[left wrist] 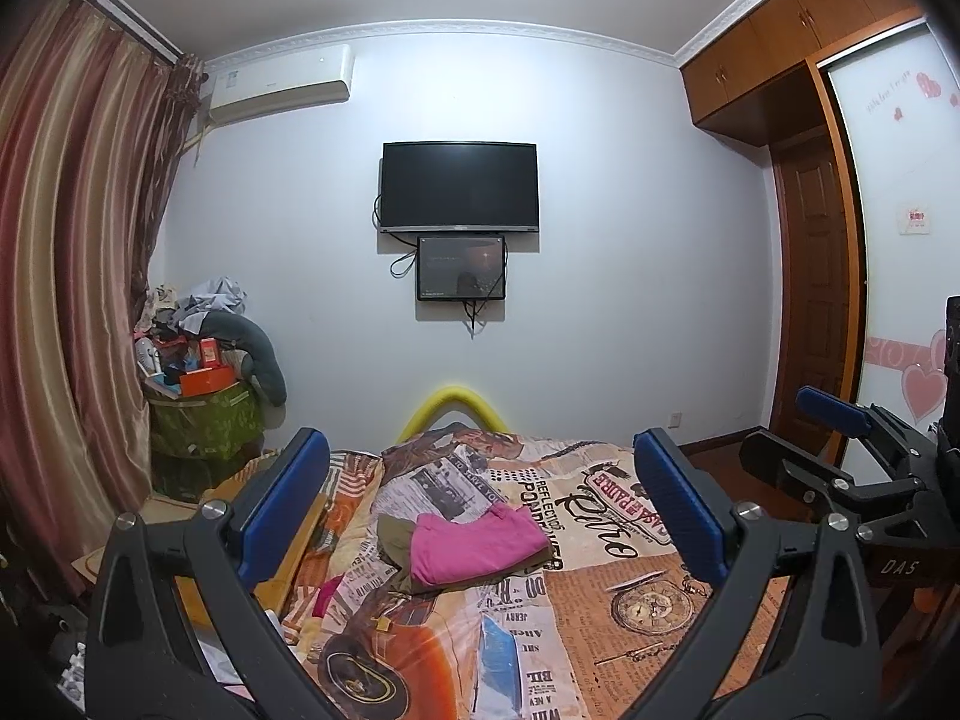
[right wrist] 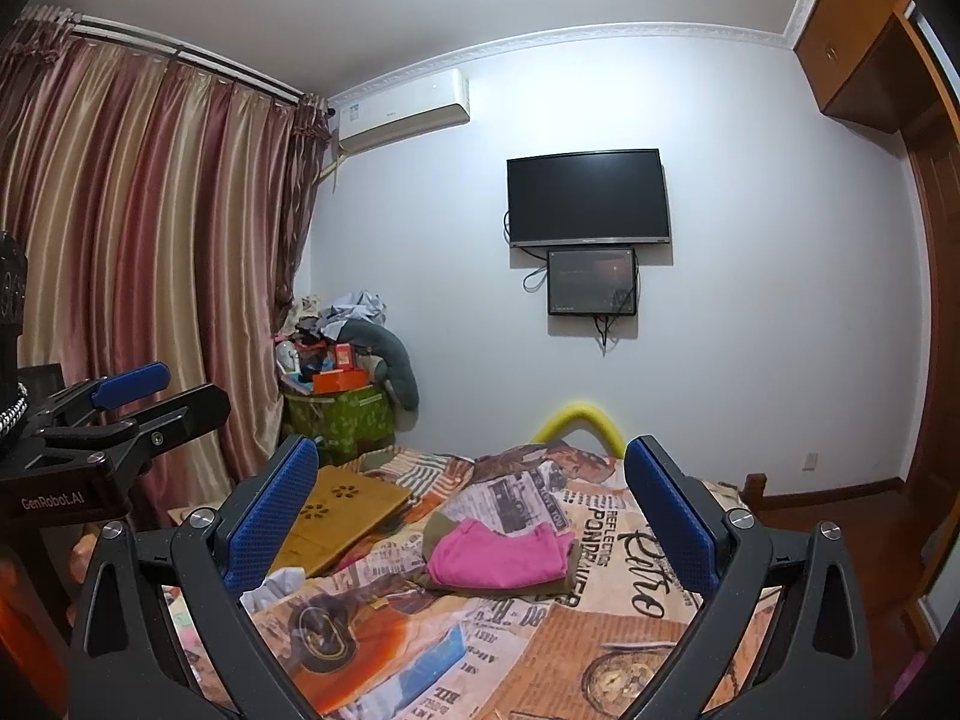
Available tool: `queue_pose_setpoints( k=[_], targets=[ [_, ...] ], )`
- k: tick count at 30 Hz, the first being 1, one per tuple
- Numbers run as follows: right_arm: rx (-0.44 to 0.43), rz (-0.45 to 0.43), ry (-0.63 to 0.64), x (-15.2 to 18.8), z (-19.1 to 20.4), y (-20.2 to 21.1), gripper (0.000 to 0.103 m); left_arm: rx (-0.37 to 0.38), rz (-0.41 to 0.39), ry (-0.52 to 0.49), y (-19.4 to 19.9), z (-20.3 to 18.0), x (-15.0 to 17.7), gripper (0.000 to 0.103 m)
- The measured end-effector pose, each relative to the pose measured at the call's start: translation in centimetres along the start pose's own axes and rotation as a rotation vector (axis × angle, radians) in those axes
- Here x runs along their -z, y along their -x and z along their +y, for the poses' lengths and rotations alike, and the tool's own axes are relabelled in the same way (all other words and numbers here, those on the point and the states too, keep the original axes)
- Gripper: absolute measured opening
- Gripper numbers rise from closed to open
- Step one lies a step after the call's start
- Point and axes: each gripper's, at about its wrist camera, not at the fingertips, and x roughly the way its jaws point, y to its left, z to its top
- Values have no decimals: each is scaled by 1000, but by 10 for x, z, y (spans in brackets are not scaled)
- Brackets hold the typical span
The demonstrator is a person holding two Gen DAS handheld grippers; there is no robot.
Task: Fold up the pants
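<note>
Folded pink pants [left wrist: 474, 546] lie on top of a folded olive-green garment [left wrist: 399, 540] in the middle of the bed [left wrist: 630, 612], which has a newspaper-print cover. The same stack shows in the right wrist view, pink pants [right wrist: 498, 555] over the olive garment [right wrist: 441, 531]. My left gripper [left wrist: 480, 504] is open and empty, held above the bed short of the stack. My right gripper [right wrist: 471, 516] is open and empty too, also back from the stack. Each gripper shows at the edge of the other's view, the right one [left wrist: 840, 420] and the left one [right wrist: 132, 396].
A wooden lap tray [right wrist: 336, 516] lies on the bed's left side beside a crumpled white cloth [right wrist: 276, 585]. A green bin piled with clutter [left wrist: 204, 414] stands by the curtains [left wrist: 72, 276]. A TV [left wrist: 459, 186] hangs on the far wall; a wardrobe [left wrist: 810, 228] stands at right.
</note>
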Motion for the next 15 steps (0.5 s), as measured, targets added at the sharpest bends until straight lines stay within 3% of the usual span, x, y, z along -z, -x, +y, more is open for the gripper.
queue_pose_setpoints(
  k=[15],
  targets=[
    [21, 4, 0, -2, 0, 6, 102, 16, 6, -10, -1, -4, 1, 103]
  ],
)
